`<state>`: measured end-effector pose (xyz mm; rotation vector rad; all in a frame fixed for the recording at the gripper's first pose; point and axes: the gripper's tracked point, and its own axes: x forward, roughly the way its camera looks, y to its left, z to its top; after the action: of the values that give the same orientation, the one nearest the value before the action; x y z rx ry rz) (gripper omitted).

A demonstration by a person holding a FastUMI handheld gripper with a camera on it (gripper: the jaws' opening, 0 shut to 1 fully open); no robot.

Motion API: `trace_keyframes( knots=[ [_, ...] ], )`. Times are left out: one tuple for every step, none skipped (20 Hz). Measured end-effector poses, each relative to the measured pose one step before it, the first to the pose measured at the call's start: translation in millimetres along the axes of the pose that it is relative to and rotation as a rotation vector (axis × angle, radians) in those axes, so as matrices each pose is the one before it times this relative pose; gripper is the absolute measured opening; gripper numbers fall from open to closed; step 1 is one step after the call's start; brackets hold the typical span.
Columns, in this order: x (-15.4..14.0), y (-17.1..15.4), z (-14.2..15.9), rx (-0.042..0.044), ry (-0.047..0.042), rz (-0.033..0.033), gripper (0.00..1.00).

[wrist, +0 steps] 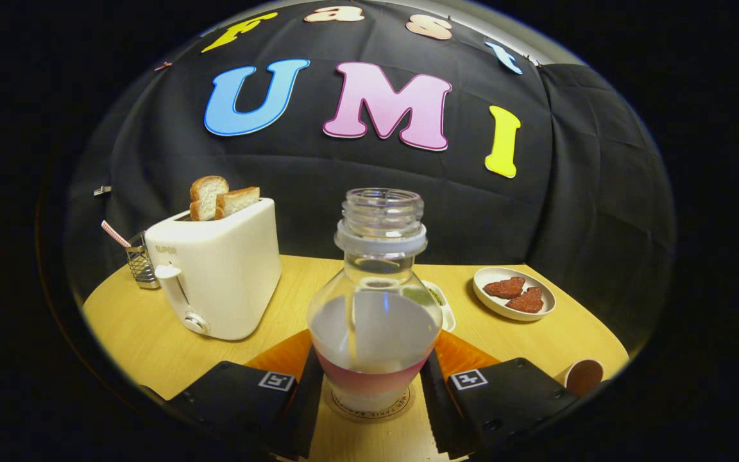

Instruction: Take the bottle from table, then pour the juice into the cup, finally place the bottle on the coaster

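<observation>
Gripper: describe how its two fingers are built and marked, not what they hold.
The gripper has two broad, blocky fingers with flat tops and rounded corners. Each top carries a small square white tag printed with a black pattern, near the inner edge. Their inner faces are flat, upright pads; the right one looks ridged. Small round holes, probably for screws, show on the right finger. No cables or sleeve are in sight.

One bottle (pixel 374 301), one toaster (pixel 219 273), two bread slices (pixel 222 200) (in toaster), two cookies (pixel 516 294), one cup (pixel 582 376).
</observation>
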<state>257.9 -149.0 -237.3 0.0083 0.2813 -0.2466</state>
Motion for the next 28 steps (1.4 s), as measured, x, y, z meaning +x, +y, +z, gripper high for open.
trace_keyframes(
  knots=[
    [2.83, -0.13, -2.53, 0.00542, 0.00901, -0.00315, 0.73],
    [1.90, -0.28, -3.19, 0.01482, 0.01142, -0.00142, 0.74],
    [2.10, 0.08, -3.09, 0.01096, 0.00965, 0.00073, 0.74],
    [-0.10, -0.72, -0.08, 0.00268, 0.00280, 0.00008, 0.75],
    [1.33, -0.32, 1.90, 0.00297, -0.00522, 0.00207, 0.76],
    [-0.26, -2.63, 1.39, -0.00105, -0.00229, -0.01024, 0.76],
    [-0.55, -4.73, 1.43, 0.00027, -0.00039, -0.02150, 0.78],
    [-0.82, -1.27, 0.50, 0.00184, -0.00006, -0.00304, 0.79],
    [-0.10, 3.11, 1.01, -0.00270, -0.00344, 0.00102, 0.82],
    [-2.08, 0.65, 0.70, 0.00004, 0.00385, 0.00571, 0.87],
    [0.47, 0.71, -2.81, 0.00467, 0.00954, 0.00342, 0.97],
    [-3.43, -0.55, -2.70, 0.00946, 0.01906, -0.00336, 0.99],
    [-3.24, -1.32, -3.85, 0.01531, 0.01833, -0.00591, 0.97],
    [-2.59, 0.65, -1.20, 0.00558, 0.00910, 0.00356, 0.97],
    [-2.88, -1.01, 0.52, -0.00688, 0.00457, -0.00509, 0.97],
    [-5.51, -2.56, 1.47, -0.00908, -0.00037, -0.00626, 0.97],
    [-5.15, -0.36, 1.94, -0.00522, -0.00105, 0.00030, 0.97],
    [-5.75, -1.55, 0.72, -0.00535, 0.00227, -0.00287, 0.97],
    [-6.02, -1.21, -0.53, -0.00607, 0.00518, -0.00491, 0.97],
    [-5.19, -0.93, -0.47, -0.00347, 0.00446, 0.00053, 0.97],
    [-6.13, 0.93, -0.81, 0.00055, 0.00558, 0.00336, 0.97],
    [-7.14, 0.40, -1.69, -0.00120, 0.00798, 0.00453, 0.97],
    [-9.50, 0.01, -1.43, 0.00028, 0.00852, 0.00600, 0.97],
    [-11.09, 0.73, 0.42, -0.00033, 0.00098, 0.00818, 0.97],
    [-13.68, -0.01, 3.80, -0.00482, -0.01147, 0.00852, 0.97],
    [-15.28, -0.56, 6.02, -0.00739, -0.01463, 0.00855, 0.97],
    [-16.73, 0.03, 7.48, -0.00269, -0.01650, 0.01078, 0.97],
    [-17.09, 1.31, 8.75, 0.00472, -0.02315, 0.01686, 0.97]
  ],
)
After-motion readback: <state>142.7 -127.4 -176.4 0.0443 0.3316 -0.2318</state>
